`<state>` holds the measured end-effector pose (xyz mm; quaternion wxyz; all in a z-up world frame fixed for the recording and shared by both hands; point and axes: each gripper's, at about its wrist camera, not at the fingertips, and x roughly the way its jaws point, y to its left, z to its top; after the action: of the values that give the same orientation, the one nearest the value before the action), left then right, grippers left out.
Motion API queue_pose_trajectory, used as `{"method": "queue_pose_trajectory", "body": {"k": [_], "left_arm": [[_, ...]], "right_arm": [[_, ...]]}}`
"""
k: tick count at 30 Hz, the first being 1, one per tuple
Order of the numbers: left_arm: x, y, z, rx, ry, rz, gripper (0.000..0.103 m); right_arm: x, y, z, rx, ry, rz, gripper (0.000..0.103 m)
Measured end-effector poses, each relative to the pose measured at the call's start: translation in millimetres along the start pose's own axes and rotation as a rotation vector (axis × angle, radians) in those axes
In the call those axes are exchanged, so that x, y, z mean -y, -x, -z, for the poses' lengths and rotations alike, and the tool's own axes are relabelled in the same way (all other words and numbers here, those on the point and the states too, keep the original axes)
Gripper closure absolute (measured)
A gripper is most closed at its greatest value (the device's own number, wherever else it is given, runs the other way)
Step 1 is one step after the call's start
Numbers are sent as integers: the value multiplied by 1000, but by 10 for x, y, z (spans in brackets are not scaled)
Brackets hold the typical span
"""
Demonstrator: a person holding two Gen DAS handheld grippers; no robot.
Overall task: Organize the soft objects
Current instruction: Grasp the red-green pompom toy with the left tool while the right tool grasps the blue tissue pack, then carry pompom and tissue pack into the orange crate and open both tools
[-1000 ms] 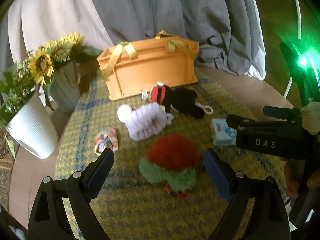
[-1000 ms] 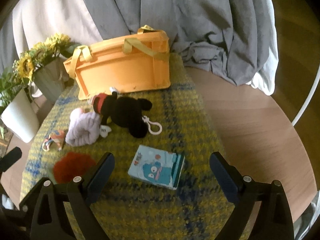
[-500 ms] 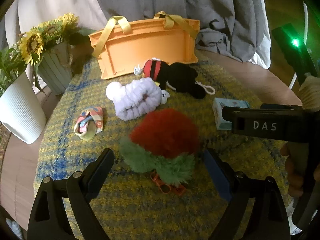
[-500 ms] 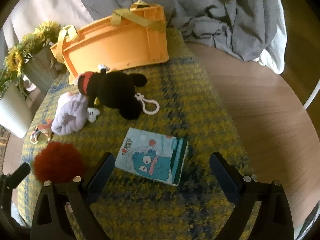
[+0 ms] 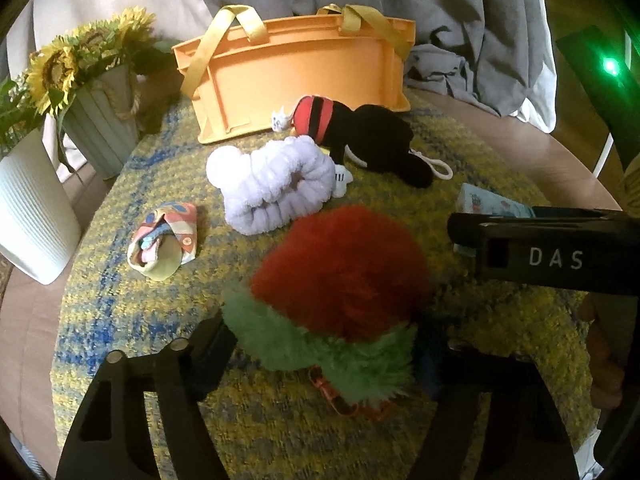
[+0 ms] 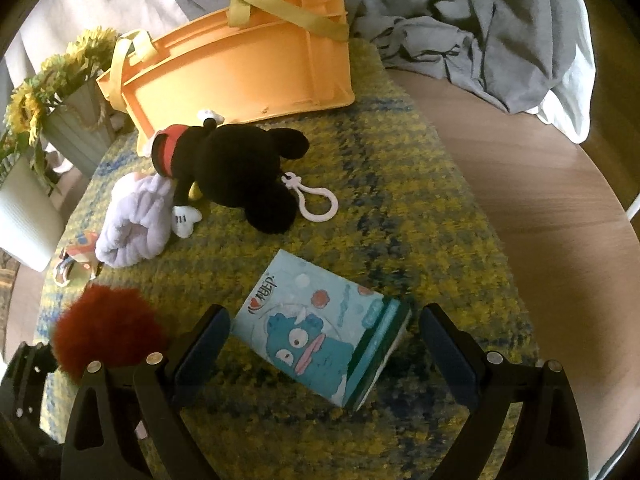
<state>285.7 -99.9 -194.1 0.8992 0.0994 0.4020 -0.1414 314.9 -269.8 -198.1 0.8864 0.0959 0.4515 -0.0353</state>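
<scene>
A fluffy red and green plush (image 5: 340, 292) lies on the yellow-blue woven mat (image 5: 120, 280), between the open fingers of my left gripper (image 5: 320, 356); it also shows in the right wrist view (image 6: 104, 320). A blue cartoon tissue pack (image 6: 320, 332) lies between the open fingers of my right gripper (image 6: 322, 348). A black mouse plush (image 6: 240, 172), a lilac headband (image 5: 276, 188) and a small patterned pouch (image 5: 164, 244) lie in front of the orange basket (image 5: 296, 76).
A sunflower pot (image 5: 100, 120) and a white ribbed pot (image 5: 28, 208) stand at the left. Grey cloth (image 6: 460, 32) is heaped behind the basket. Bare wooden tabletop (image 6: 540, 200) lies to the right of the mat.
Both grippers have moved forward and down. The red-green plush now sits between my left fingers and the tissue pack between my right fingers. Both stay open.
</scene>
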Motion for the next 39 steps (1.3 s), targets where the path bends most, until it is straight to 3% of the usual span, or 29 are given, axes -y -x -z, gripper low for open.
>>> {"method": "queue_pose_trajectory", "body": {"k": [9,14,25,39], "left_arm": [[4,-7,13,-5,2,14,60],[-18,16,5,3,16,18,72],[-115,160,-87,35,63,17,73],[-327,494,-319,134,106,10,73]], "right_arm": [[-47,-99,15,-12,22,9,7],[-45,-83,41,3,28,28,13],[-61,75,105,26,54,41,14],[-253,504,-11,146,103,27,14]]}}
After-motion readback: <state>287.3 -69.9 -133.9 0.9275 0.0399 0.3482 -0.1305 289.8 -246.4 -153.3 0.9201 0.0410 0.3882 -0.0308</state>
